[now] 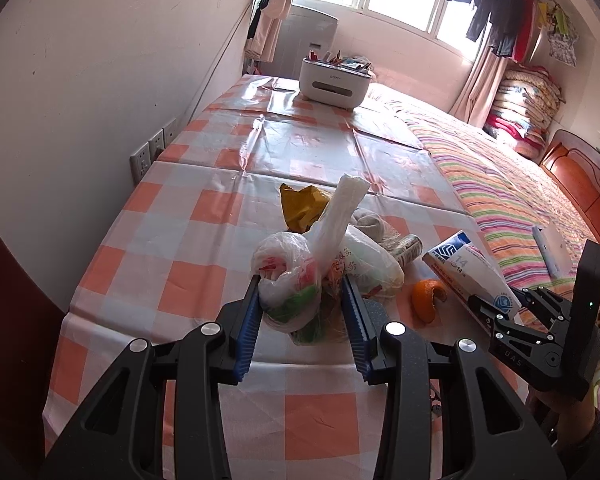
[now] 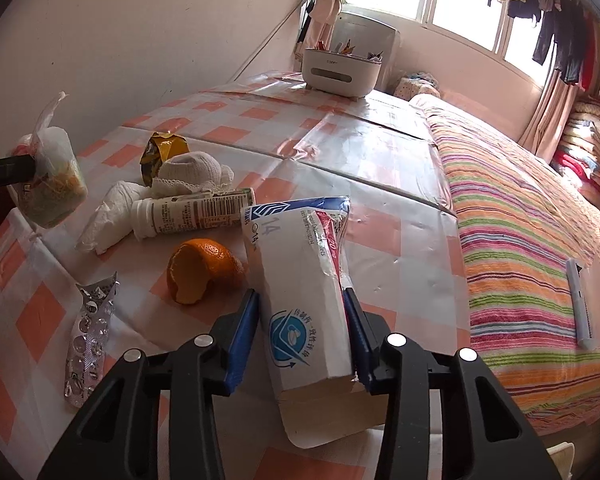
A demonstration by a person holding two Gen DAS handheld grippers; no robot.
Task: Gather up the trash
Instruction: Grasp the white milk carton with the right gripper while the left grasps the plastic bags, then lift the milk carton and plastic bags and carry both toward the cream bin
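My left gripper (image 1: pixel 302 300) is shut on a knotted clear plastic bag (image 1: pixel 288 276) of scraps, held just above the orange-and-white checked table (image 1: pixel 180 264). In the right wrist view the same bag (image 2: pixel 56 180) hangs at the far left. My right gripper (image 2: pixel 302 300) is shut on a white and blue medicine box (image 2: pixel 296 264), tilted up off the table, and this box (image 1: pixel 466 266) also shows in the left wrist view. Loose on the cloth lie an orange peel (image 2: pixel 204 272), a white bottle (image 2: pixel 192 214), a crumpled tissue (image 2: pixel 112 216), gauze (image 2: pixel 192 174), a yellow wrapper (image 2: pixel 162 152) and a blister pack (image 2: pixel 90 340).
A white organiser box (image 1: pixel 334 80) stands at the table's far end. A bed with a striped sheet (image 1: pixel 500 200) runs along the right side, with a white device (image 2: pixel 588 304) lying on it. Wall sockets (image 1: pixel 152 152) sit at the table's left edge.
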